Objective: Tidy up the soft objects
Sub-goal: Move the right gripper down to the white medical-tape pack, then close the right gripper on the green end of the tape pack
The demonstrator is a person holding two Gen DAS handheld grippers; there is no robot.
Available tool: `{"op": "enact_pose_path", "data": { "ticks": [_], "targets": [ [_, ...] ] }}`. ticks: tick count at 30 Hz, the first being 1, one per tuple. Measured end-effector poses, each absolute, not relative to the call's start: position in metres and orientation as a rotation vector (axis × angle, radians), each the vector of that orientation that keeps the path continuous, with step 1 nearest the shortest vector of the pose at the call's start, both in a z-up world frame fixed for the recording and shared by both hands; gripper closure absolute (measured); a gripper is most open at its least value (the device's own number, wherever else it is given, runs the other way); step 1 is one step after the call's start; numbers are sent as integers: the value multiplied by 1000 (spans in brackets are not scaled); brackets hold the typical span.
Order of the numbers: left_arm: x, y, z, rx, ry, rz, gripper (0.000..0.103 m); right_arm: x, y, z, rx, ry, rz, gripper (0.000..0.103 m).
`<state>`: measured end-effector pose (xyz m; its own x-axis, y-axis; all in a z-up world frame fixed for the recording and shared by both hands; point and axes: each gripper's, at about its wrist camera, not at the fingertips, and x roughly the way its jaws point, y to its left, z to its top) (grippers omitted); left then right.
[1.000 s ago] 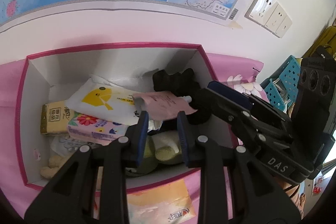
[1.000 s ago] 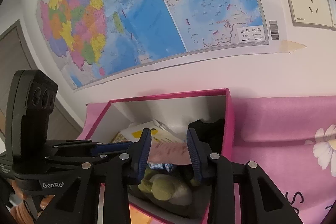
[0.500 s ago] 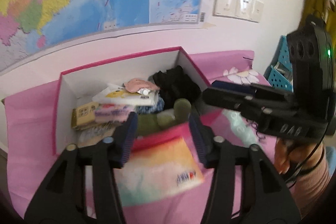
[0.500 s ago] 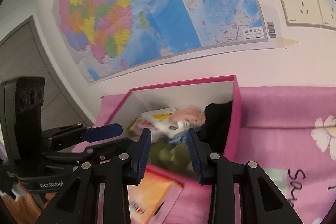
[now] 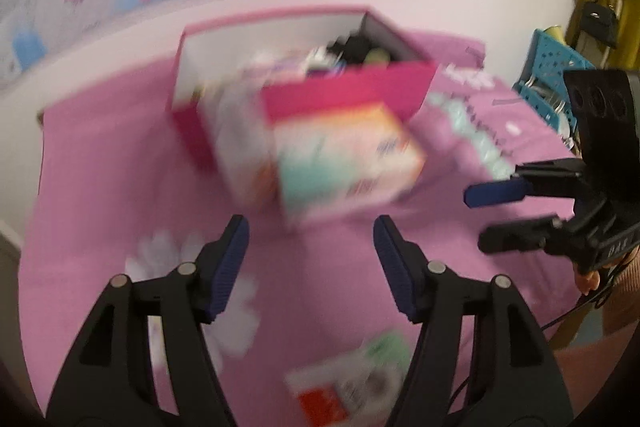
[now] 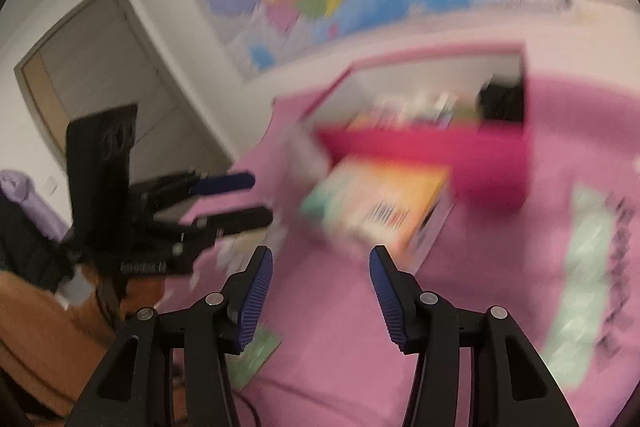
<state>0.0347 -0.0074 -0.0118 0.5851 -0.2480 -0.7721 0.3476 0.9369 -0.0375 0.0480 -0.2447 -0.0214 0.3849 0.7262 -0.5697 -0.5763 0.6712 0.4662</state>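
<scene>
While both our claws, left (image 5: 310,247) and right (image 6: 320,277), hang spread and empty, a pastel rectangular packet (image 5: 348,163) leans against the magenta cardboard box (image 5: 360,91).

Left tool (image 5: 310,253) jaws wide apart, empty; right tool (image 6: 320,285) likewise (both held level, side by side)

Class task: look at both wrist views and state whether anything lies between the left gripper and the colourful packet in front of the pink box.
Nothing visible does. The left gripper is open, with bare pink cloth between it and the colourful packet, which sits against the pink box. The right gripper is off to the side. The pictures are blurred.
</scene>
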Motion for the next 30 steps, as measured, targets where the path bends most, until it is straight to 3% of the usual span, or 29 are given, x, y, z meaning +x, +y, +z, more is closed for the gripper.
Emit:
{"op": "enact_pose_path", "data": {
  "ticks": [11, 27, 30],
  "targets": [
    [-17, 42, -70, -41, 1111, -381, 37, 16, -181, -86, 166, 1076, 985, 51],
    [-50, 26, -80, -38, 1139, -486, 37, 13, -157, -90, 188, 1056, 991, 50],
    [-46, 26, -80, -41, 1123, -466, 45, 18, -155, -95, 251, 1064, 1020, 50]
  ]
}}
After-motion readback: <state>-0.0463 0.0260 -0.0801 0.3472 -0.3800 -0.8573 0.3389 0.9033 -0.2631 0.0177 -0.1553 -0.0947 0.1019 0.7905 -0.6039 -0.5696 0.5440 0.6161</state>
